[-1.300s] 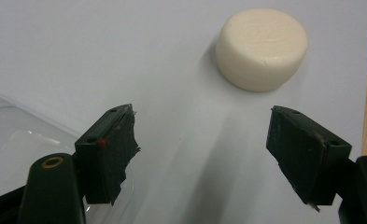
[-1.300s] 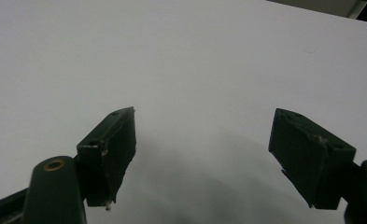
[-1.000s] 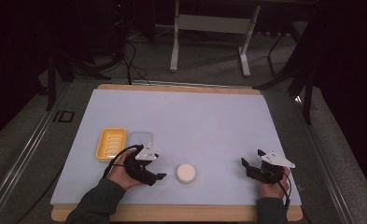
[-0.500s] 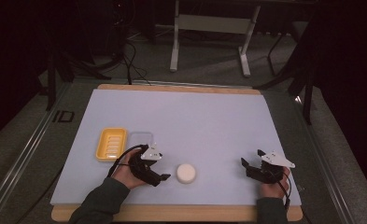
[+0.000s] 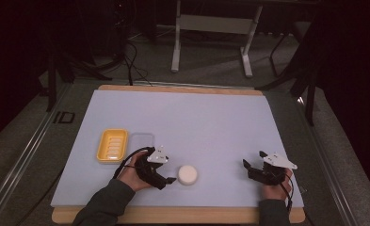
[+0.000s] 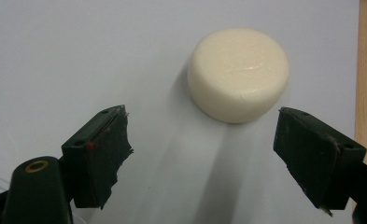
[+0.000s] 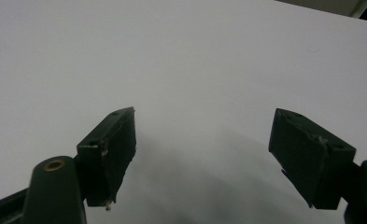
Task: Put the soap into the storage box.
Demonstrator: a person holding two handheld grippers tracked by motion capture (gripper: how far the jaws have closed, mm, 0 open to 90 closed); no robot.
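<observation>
A cream round puck (image 5: 188, 174), like a bar of soap, lies on the pale mat (image 5: 197, 122) near the front edge. In the left gripper view the puck (image 6: 239, 74) sits just ahead of the jaw tips, closer to the right one, and nothing touches it. My left gripper (image 5: 169, 180) (image 6: 202, 116) is to the puck's left. Its jaws have just been opening and stand wide, with only bare mat between them. My right gripper (image 5: 248, 167) (image 7: 202, 114) rests at the front right, open over bare mat.
A yellow ribbed dish (image 5: 112, 145) sits at the left of the mat, with a clear rectangular tray (image 5: 140, 140) beside it. The wooden table edge (image 5: 173, 215) runs along the front. A metal stand (image 5: 211, 23) and cables are on the floor behind the table.
My left gripper has edged slightly toward the puck. The puck, the dish and my right gripper have not moved.
</observation>
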